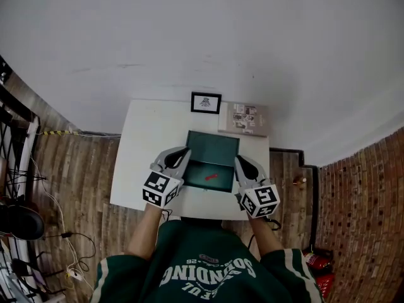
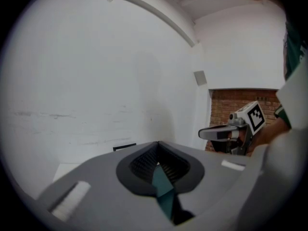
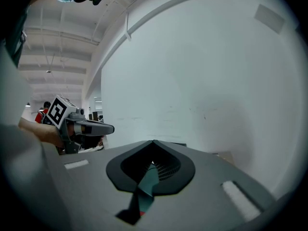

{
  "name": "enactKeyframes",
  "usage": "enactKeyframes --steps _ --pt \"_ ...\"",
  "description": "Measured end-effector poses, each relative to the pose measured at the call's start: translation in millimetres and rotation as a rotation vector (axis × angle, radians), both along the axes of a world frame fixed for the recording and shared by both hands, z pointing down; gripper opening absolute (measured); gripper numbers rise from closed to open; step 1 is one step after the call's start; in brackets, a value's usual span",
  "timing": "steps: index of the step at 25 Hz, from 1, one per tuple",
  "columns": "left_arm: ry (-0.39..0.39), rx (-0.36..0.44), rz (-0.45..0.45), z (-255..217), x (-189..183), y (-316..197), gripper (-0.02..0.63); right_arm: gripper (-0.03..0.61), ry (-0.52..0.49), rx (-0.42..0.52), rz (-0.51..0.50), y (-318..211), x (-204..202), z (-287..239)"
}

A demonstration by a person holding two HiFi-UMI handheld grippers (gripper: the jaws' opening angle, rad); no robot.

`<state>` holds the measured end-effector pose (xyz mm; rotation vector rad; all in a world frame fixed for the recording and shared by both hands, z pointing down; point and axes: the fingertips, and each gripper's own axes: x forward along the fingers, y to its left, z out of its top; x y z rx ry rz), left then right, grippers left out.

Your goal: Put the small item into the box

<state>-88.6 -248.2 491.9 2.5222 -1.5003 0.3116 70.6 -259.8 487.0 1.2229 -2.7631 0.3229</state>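
Note:
A dark green box (image 1: 213, 149) stands open on the white table (image 1: 144, 145), and a small red item (image 1: 211, 177) lies inside it. My left gripper (image 1: 182, 154) is at the box's left side and my right gripper (image 1: 242, 164) at its right side. In the left gripper view the jaws (image 2: 159, 170) are shut on a thin green box wall (image 2: 164, 190). The right gripper's jaws (image 3: 153, 165) likewise pinch a green wall (image 3: 146, 181), with a speck of the red item (image 3: 135, 212) below. Each gripper view shows the other gripper (image 2: 219, 133) (image 3: 96, 127) across the box.
A small black-framed picture (image 1: 206, 102) and a printed sheet (image 1: 243, 118) lie at the table's far edge. Wooden floor surrounds the table, with cables (image 1: 63, 245) at left and red canisters (image 1: 319, 264) at lower right. A white wall rises behind.

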Motion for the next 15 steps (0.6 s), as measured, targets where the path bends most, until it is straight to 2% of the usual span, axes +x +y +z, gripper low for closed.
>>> enactKeyframes --steps 15 --pt "-0.005 -0.021 0.030 6 13 3 0.052 0.002 0.000 -0.012 -0.001 3 3 4"
